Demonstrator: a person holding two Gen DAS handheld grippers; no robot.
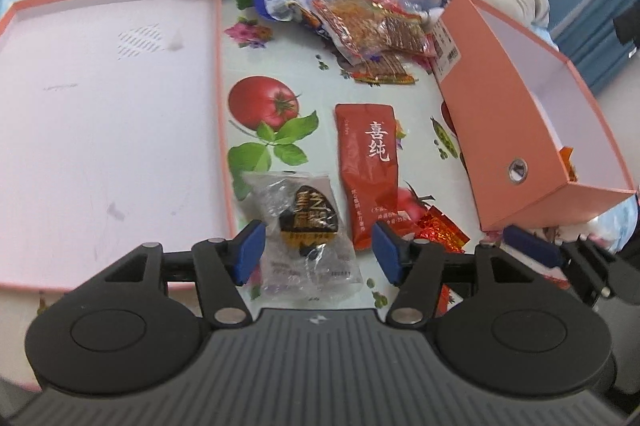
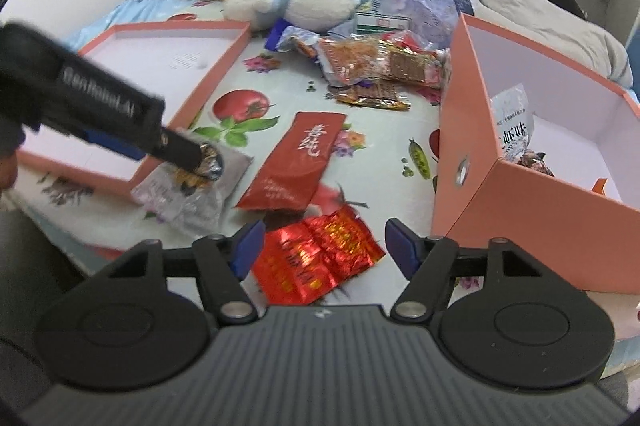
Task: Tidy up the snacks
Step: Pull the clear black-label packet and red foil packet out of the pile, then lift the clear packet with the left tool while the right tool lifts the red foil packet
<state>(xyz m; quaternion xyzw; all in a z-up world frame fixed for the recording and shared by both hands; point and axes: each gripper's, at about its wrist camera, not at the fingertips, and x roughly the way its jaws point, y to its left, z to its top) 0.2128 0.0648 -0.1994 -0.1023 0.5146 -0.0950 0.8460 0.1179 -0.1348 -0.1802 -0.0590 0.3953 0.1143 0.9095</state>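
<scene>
While both tools stand wide open and empty, each straddles a snack: left tool (image 1: 318,253) over the clear packet (image 1: 306,234), long axis running away from it; right tool (image 2: 324,249) over the red foil packet (image 2: 316,256), just left of the pink box (image 2: 520,209). Right hand nearer the box.

Clear packet (image 1: 308,238) with black-gold label: crinkled, flat on the bed beside the lid (image 1: 100,129); red sachet (image 1: 370,177) with white characters: flat, just right of it; shiny red foil packet (image 2: 316,258): crumpled, near the box (image 2: 532,185); mixed snack pile (image 1: 372,37): heaped farther back.
</scene>
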